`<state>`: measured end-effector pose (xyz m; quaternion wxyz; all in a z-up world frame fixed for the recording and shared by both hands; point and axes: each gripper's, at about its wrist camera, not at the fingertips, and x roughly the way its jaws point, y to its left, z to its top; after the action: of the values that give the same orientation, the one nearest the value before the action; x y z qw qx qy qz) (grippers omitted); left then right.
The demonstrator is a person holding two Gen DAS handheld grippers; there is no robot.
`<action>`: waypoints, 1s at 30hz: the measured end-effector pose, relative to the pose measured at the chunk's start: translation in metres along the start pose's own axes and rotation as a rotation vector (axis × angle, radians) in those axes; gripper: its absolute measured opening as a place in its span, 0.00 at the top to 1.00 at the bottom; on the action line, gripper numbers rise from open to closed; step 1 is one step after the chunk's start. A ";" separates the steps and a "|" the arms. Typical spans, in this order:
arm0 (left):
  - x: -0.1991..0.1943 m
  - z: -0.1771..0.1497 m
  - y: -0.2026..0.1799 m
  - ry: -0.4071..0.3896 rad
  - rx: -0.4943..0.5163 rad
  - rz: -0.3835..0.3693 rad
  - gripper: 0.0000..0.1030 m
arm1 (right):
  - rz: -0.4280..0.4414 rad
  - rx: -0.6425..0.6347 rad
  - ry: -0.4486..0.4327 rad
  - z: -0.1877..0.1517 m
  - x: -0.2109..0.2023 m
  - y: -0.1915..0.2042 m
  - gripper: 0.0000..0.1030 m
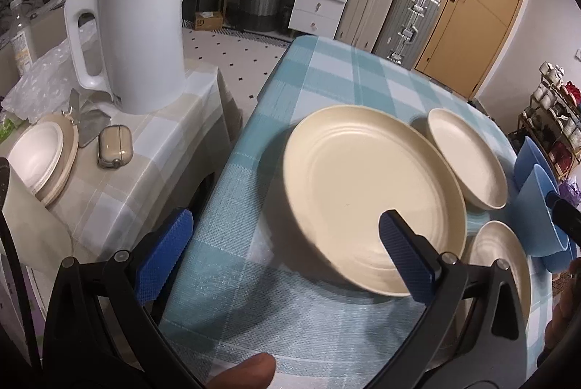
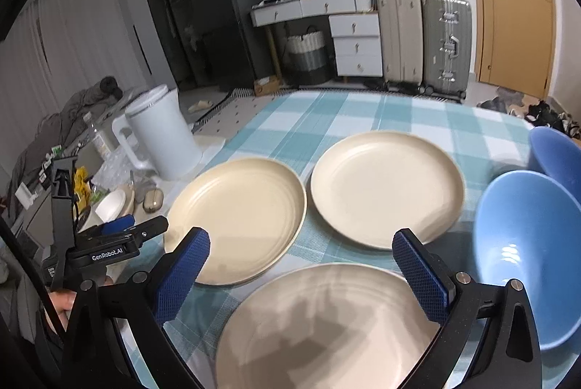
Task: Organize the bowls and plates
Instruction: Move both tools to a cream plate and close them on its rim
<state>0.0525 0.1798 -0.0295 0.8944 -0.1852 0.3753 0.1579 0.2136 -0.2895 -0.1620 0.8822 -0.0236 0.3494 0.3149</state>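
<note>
Three cream plates and two blue bowls lie on a table covered with a teal-and-white checked cloth (image 2: 326,113). In the right wrist view, the left plate (image 2: 236,218) and the far plate (image 2: 386,187) sit side by side, close but apart; the near plate (image 2: 326,327) lies just in front of both, under the right gripper (image 2: 301,274). That gripper's blue-padded fingers stand wide apart above the near plate and hold nothing. The near blue bowl (image 2: 526,254) rests at the right of the plates, with the second blue bowl (image 2: 555,153) just behind it.

In the left wrist view, the left gripper (image 1: 283,243) is also spread wide and empty; its right finger (image 1: 403,243) overlaps the left plate's (image 1: 370,196) near rim, while its left finger (image 1: 163,251) lies beyond the table's left edge. A white electric kettle (image 1: 141,40) stands on an adjacent beige-checked side table (image 1: 163,142), beside a small white bowl (image 1: 36,156) and an earbud case (image 1: 114,147).
</note>
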 end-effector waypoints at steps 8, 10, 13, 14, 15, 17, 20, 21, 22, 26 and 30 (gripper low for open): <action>0.015 -0.001 0.003 0.042 -0.016 -0.031 0.03 | 0.031 0.017 0.069 -0.001 0.036 0.001 0.00; 0.016 -0.001 0.003 0.052 -0.017 -0.035 0.04 | 0.034 0.012 0.084 -0.001 0.043 0.003 0.01; 0.023 0.000 0.002 0.070 -0.016 -0.037 0.10 | 0.038 0.011 0.115 -0.001 0.055 0.005 0.06; 0.024 0.000 0.001 0.074 -0.015 -0.038 0.11 | 0.042 0.013 0.123 -0.001 0.059 0.005 0.07; 0.025 0.001 0.000 0.075 -0.012 -0.041 0.11 | 0.047 0.018 0.131 -0.001 0.063 0.005 0.08; 0.028 0.000 -0.003 0.076 -0.002 -0.042 0.11 | 0.053 0.020 0.148 -0.001 0.071 0.005 0.09; 0.034 -0.001 -0.004 0.092 0.005 -0.034 0.12 | 0.061 0.023 0.174 -0.002 0.082 0.006 0.17; 0.035 -0.002 -0.003 0.098 0.005 -0.036 0.13 | 0.062 0.025 0.181 -0.003 0.085 0.006 0.20; 0.036 -0.002 -0.004 0.094 0.008 -0.035 0.13 | 0.063 0.027 0.188 -0.003 0.089 0.006 0.21; 0.036 -0.002 -0.005 0.093 0.016 -0.030 0.18 | 0.065 0.042 0.215 -0.004 0.103 0.006 0.25; 0.037 -0.002 -0.005 0.090 0.022 -0.029 0.29 | 0.065 0.027 0.222 -0.004 0.110 0.011 0.38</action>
<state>0.0779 0.1803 -0.0568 0.8807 -0.1874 0.4144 0.1324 0.2660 -0.2221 -0.2323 0.8275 -0.0352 0.4498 0.3342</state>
